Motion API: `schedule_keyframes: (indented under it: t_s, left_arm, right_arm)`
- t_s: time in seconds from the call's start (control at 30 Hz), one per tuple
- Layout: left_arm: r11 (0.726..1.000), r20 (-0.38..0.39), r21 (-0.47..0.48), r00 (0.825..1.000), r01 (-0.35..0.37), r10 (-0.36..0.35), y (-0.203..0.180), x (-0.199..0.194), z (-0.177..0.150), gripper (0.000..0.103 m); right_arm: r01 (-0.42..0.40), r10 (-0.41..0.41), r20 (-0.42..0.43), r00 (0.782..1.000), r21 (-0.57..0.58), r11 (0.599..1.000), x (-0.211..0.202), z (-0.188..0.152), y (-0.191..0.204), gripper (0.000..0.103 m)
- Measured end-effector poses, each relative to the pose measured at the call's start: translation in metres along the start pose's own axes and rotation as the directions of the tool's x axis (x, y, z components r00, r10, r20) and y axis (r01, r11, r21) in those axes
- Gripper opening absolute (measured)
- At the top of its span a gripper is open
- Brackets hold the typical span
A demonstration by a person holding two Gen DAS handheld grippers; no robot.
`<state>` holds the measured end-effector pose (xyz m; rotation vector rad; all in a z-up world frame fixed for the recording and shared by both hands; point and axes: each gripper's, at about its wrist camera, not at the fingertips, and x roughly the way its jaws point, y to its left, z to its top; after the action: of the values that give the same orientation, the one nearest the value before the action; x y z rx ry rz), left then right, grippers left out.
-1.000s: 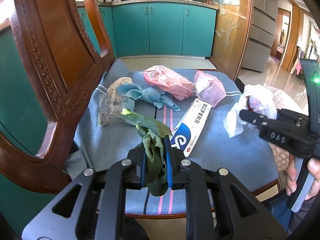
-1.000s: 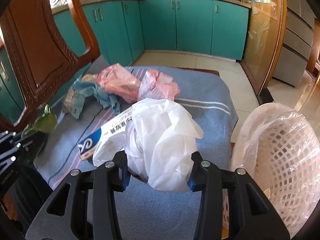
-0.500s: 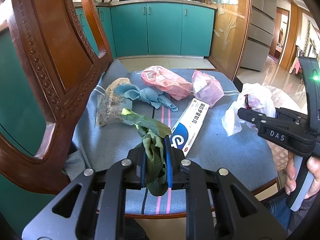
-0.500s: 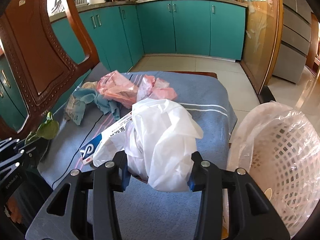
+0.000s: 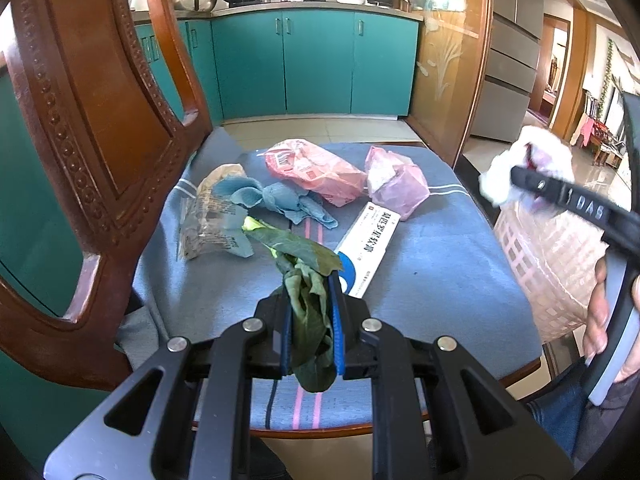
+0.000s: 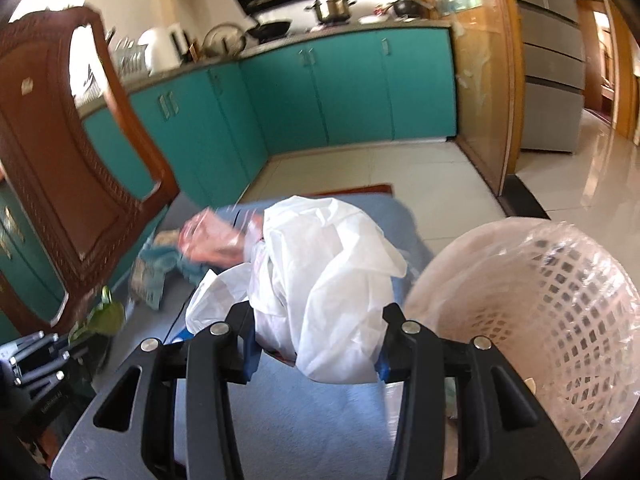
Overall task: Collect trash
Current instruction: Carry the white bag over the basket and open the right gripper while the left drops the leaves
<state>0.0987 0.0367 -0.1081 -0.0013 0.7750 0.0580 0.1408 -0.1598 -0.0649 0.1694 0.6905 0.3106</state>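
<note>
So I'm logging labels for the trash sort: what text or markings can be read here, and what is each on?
"DAS": white letters on the side of the right gripper, seen from the left wrist.
Blue Chinese characters on the white and blue box: too small to read surely.
Printed label on the pink bag: too small to read.
Print on the clear wrapper: blurred.
White lettering on the left gripper: unreadable.

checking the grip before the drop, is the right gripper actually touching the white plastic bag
Touching. The right wrist view shows the white plastic bag bunched between the right gripper, both blue pads pressed against its sides.
</note>
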Motion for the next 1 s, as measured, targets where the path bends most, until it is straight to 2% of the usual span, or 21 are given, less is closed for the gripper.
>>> schedule_keyframes:
  t_s: [0.23,0.3,0.4,0.47,0.57,0.7,0.8,0.9,0.93,1.0]
  left_arm:
    - [1.000,-0.006,0.006,1.000,0.007,-0.007,-0.003,0.000,-0.001,0.017]
    - [1.000,-0.006,0.010,1.000,0.011,-0.011,-0.004,0.001,0.000,0.017]
    - [0.999,-0.010,0.021,0.999,0.031,-0.031,-0.009,0.002,0.003,0.017]
    - [0.998,-0.004,0.037,0.998,0.057,-0.057,-0.016,0.002,0.008,0.017]
    - [0.992,0.008,0.058,0.993,0.115,-0.115,-0.031,0.002,0.018,0.017]
    - [0.976,0.010,0.104,0.981,0.190,-0.192,-0.059,0.006,0.029,0.017]
    - [0.957,-0.002,0.146,0.968,0.250,-0.252,-0.085,0.011,0.036,0.017]
    - [0.935,-0.019,0.168,0.950,0.311,-0.313,-0.110,0.014,0.041,0.017]
    - [0.923,-0.029,0.179,0.940,0.341,-0.341,-0.121,0.016,0.044,0.017]
    - [0.904,-0.040,0.199,0.925,0.379,-0.379,-0.139,0.017,0.046,0.017]
  right_arm:
    - [0.036,-0.040,0.041,0.998,0.099,0.994,-0.017,0.002,-0.036,0.043]
    - [0.070,-0.077,0.060,0.995,0.109,0.992,-0.025,0.001,-0.044,0.043]
    - [0.169,-0.181,0.098,0.979,0.123,0.978,-0.039,0.001,-0.062,0.043]
    - [0.193,-0.209,0.100,0.973,0.146,0.970,-0.045,-0.001,-0.074,0.043]
    - [0.222,-0.239,0.060,0.969,0.213,0.952,-0.048,-0.005,-0.099,0.043]
    - [0.269,-0.266,-0.048,0.963,0.296,0.917,-0.041,-0.018,-0.128,0.043]
    - [0.273,-0.255,-0.096,0.962,0.307,0.912,-0.037,-0.025,-0.138,0.043]
    - [0.322,-0.292,-0.141,0.946,0.290,0.901,-0.034,-0.031,-0.145,0.044]
    - [0.339,-0.301,-0.168,0.939,0.293,0.894,-0.031,-0.033,-0.148,0.045]
    - [0.349,-0.291,-0.213,0.933,0.325,0.879,-0.027,-0.038,-0.158,0.061]
